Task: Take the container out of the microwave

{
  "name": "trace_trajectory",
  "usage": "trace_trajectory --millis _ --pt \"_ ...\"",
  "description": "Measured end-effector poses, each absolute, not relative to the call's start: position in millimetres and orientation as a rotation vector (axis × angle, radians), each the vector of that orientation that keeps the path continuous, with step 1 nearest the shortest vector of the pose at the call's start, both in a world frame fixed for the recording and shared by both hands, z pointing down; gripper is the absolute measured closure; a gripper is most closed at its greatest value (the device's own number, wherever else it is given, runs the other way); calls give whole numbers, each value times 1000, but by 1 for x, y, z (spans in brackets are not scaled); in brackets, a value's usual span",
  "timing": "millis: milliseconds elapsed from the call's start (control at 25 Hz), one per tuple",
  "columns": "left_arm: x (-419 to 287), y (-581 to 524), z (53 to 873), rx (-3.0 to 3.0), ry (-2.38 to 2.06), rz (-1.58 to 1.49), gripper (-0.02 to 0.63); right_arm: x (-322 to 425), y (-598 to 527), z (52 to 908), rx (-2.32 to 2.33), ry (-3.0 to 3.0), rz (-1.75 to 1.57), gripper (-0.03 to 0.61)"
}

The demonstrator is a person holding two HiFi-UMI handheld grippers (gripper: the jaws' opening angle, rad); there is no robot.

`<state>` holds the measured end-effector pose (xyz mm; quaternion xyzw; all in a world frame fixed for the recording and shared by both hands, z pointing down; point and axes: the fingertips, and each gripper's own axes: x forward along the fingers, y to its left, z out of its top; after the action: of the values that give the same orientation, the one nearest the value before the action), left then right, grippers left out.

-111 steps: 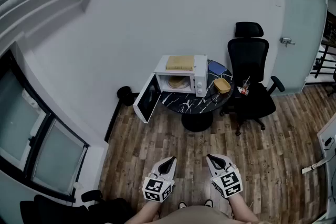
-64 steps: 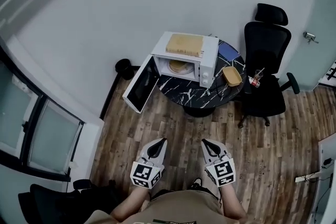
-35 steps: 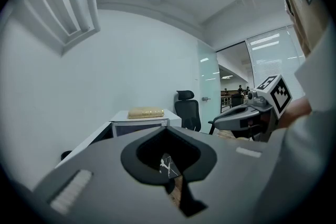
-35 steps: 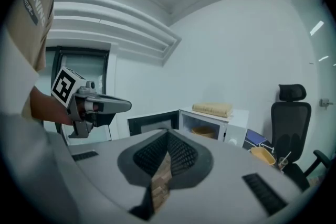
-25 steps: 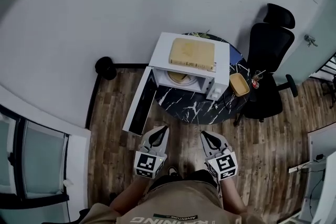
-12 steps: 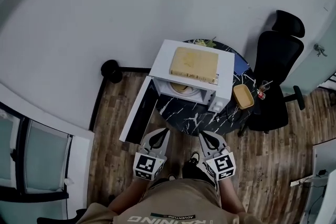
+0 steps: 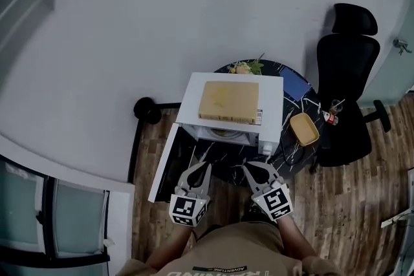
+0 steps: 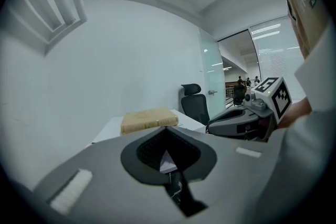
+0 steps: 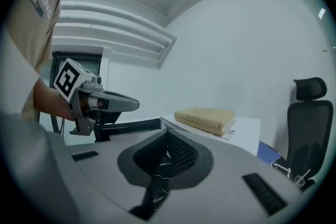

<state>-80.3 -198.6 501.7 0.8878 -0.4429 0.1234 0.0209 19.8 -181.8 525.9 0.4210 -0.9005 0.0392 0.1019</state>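
A white microwave (image 7: 272,103) stands on a round black marble table (image 7: 292,153), its door (image 7: 167,155) swung open to the left. Only a tan sliver of the container (image 7: 223,133) shows inside the cavity, under the top edge. A tan book (image 7: 228,101) lies on the microwave's top; it also shows as the book (image 8: 149,119) and the book (image 9: 206,117) in the gripper views. My left gripper (image 7: 200,168) and right gripper (image 7: 250,167) hover side by side just in front of the cavity, both shut and holding nothing. Each sees its own joined tips: left gripper (image 8: 167,131), right gripper (image 9: 168,135).
A yellow tub (image 7: 304,130) sits on the table right of the microwave, with a blue item (image 7: 295,88) and some greens (image 7: 244,66) behind. A black office chair (image 7: 349,74) stands at the right. A black round object (image 7: 147,110) rests on the wood floor by the wall.
The person has walked up to the microwave, which now lies directly beyond the grippers and is seen from above. Both grippers stayed shut and side by side.
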Motion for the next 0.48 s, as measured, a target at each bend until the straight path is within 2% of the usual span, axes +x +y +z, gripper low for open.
trace_trajectory --millis 480 --pt "-71 -226 522 2694 -1376 470 606 9 -207 547 1125 -2696 210 571"
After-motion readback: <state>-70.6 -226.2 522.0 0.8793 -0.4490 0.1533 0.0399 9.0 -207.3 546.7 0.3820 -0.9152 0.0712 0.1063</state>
